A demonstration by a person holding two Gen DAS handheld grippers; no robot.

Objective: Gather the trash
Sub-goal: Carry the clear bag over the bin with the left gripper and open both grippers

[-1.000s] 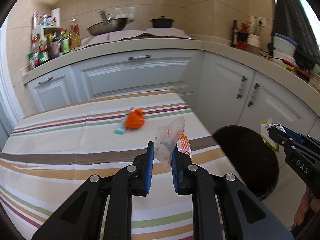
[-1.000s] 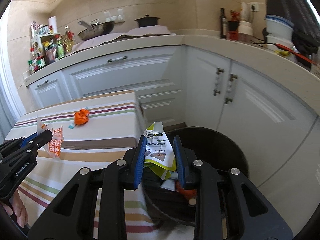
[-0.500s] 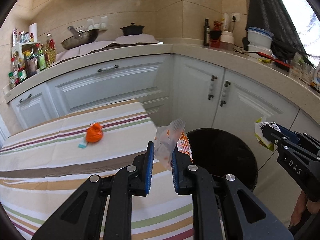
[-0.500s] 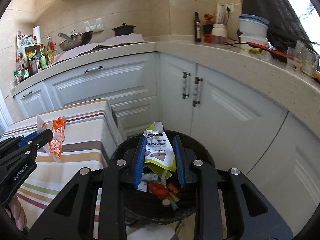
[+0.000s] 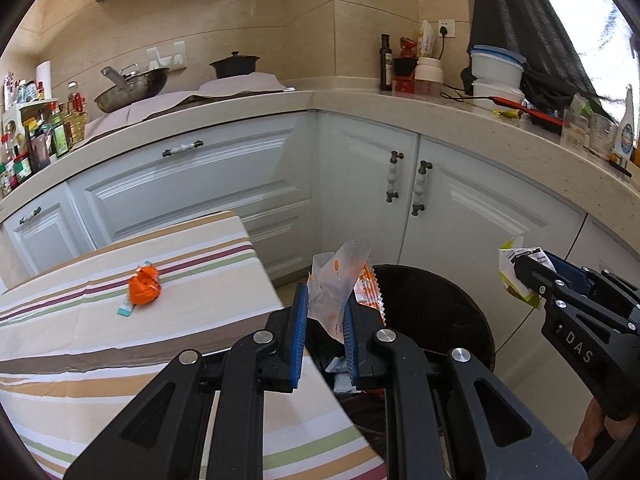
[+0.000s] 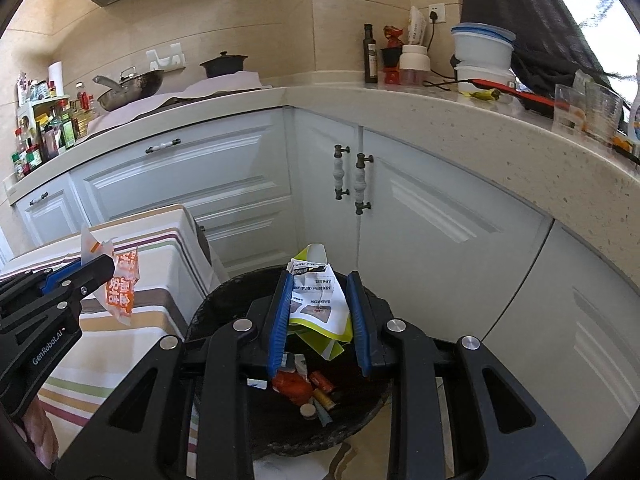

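— Kitchen cabinets [image 5: 192,184], white with dark handles, wrap round the corner under a pale counter; a wok [image 5: 132,88] and a black pot [image 5: 234,65] sit up top. What is on the striped surface [image 5: 80,328]?

— One crumpled orange wrapper [image 5: 143,289] with a small blue strip beside it, lying well apart from both tools.

— And the left tool [image 5: 323,312]?

— Its blue pads stand narrow, pinching a thin clear plastic wrapper [image 5: 340,280] with orange print. The wrapper stands up above the pads, wrinkled and see-through, with an orange-and-white printed part hanging on its right side. From the right wrist view the same wrapper [image 6: 120,284] hangs past the edge of the striped surface [image 6: 152,256].

— Where is it relative to the bin [image 5: 432,312]?

— At the near left rim of the round black bin, between the surface and the bin's mouth.

— The right tool [image 6: 320,316]?

— Closed on a crumpled packet [image 6: 318,304], white with small black print and lime-green edges, folded and creased; its lower corner droops below the pads. It hangs directly over the open bin [image 6: 224,300].

— What is in the bin?

— Red and orange scraps, white paper bits, a small round cap, all at the bottom on the black liner.

— Any person?

— Only parts of a hand at the picture edges, gripping each tool's handle.
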